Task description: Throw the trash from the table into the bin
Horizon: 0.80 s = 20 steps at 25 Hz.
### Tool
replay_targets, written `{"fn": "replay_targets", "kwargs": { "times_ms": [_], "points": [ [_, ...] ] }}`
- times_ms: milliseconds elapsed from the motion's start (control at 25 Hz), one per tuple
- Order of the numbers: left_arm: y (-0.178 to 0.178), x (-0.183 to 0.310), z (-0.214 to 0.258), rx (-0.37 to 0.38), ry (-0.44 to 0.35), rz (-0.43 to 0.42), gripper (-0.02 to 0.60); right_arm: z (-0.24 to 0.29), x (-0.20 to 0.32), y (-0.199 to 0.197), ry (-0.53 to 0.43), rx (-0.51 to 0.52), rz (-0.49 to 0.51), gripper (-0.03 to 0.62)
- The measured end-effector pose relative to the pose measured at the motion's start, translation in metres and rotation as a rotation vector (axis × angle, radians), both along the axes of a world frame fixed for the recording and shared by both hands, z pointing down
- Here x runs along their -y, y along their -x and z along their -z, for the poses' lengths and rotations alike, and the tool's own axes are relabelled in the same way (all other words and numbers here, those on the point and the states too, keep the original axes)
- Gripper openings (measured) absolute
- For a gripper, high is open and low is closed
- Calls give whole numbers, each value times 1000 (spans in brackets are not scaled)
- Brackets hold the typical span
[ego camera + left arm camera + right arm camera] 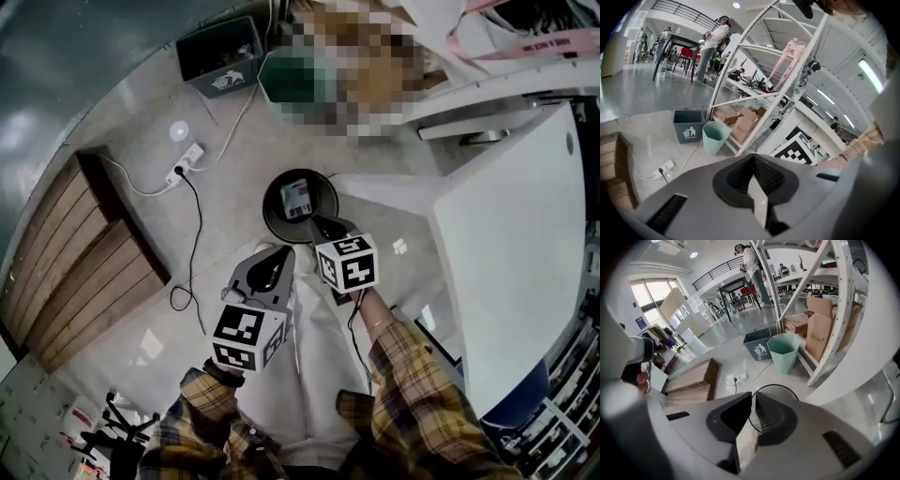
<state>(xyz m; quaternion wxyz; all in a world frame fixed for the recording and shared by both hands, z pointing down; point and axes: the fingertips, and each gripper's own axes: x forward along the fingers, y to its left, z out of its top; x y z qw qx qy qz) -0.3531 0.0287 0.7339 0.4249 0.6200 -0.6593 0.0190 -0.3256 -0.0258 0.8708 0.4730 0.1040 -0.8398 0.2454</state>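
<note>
A person in plaid sleeves (417, 394) is holding two grippers over the floor beside a white counter (516, 272), which is standing to the right. The left gripper (281, 255) is clenched, its jaws pressing together with nothing between them, as its own view is showing. The right gripper (323, 225) is likewise clenched and empty, its tips pointing steeply down towards a round black bin (274, 192). That bin is sitting on the pale floor just off the counter's near left corner, directly beyond both grippers. A small piece of trash (298, 199), a packet with red and white print, is lying inside it. In the right gripper view the round bin's rim is showing just past the closed jaws. Farther off, a dark grey bin (220, 56) and a green bin (295, 80) are standing side by side on the floor next to a white shelving rack (754, 70) carrying cardboard boxes (740, 124). A power strip (185, 161) with its cable is lying on the floor to the left, near a low wooden platform (75, 262).
</note>
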Motion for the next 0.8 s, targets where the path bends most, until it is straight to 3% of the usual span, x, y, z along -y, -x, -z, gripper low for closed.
{"fn": "replay_targets", "kwargs": {
  "times_ms": [480,640,800],
  "points": [
    [3,16,176,60,-145,-81,8,222,7,-10,-65,258,-176,2],
    [-25,28,220,60,-183,-86,8,282,19,-37,-99,343,-234,2],
    [-74,43,263,50,-247,-145,8,344,40,-76,-188,416,-293,2]
  ]
}}
